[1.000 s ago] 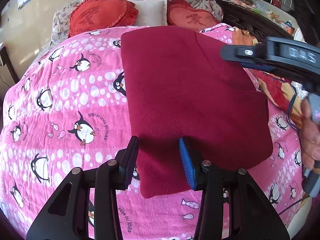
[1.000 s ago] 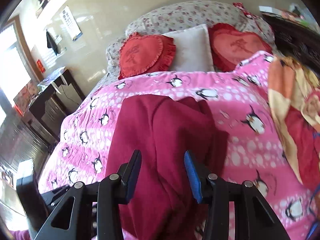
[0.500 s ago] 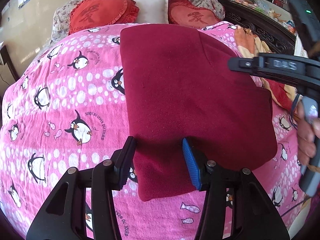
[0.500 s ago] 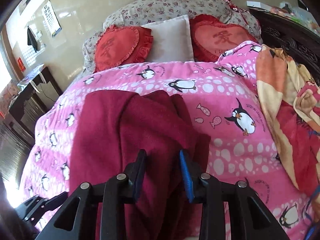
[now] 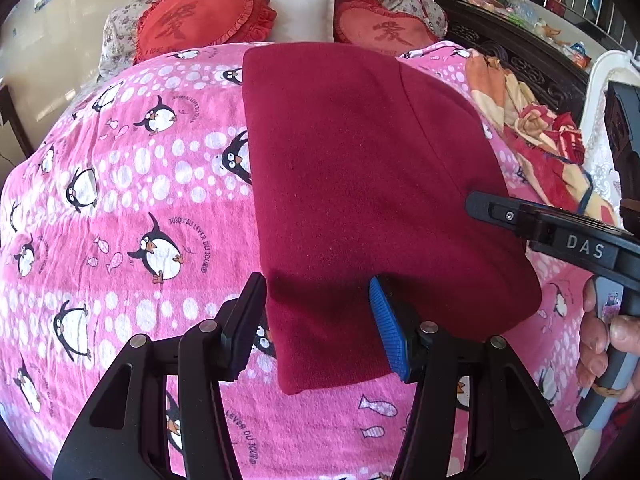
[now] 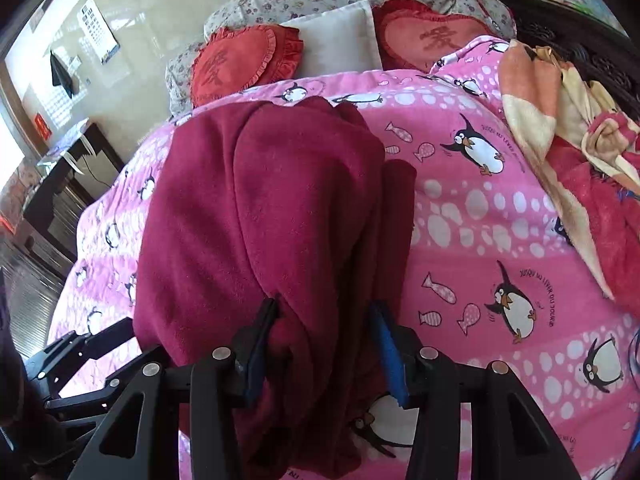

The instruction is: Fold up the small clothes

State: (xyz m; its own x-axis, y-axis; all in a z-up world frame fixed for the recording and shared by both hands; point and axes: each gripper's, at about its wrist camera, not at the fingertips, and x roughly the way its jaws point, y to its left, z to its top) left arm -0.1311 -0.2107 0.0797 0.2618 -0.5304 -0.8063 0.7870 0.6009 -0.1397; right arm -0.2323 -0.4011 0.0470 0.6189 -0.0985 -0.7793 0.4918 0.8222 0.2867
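Note:
A dark red fleece garment (image 5: 360,184) lies folded flat on the pink penguin bedspread (image 5: 132,200). My left gripper (image 5: 318,320) is open, its jaws wide apart over the garment's near left corner, holding nothing. My right gripper (image 6: 326,344) straddles a bunched fold of the same garment (image 6: 272,208) at its near right edge, cloth filling the gap between the jaws; they stand fairly wide. In the left wrist view the right gripper's body (image 5: 560,236) reaches in from the right over the garment's edge.
Two red heart cushions (image 5: 200,20) and a white pillow (image 5: 300,12) sit at the head of the bed. An orange and red blanket (image 6: 568,128) is heaped along the right side. A dark wooden headboard (image 5: 520,52) runs beyond it. A dark desk (image 6: 68,184) stands left.
My right gripper has dropped lower and closer onto the garment's right edge, and cloth now sits between its jaws. My left gripper has edged slightly forward over the near corner.

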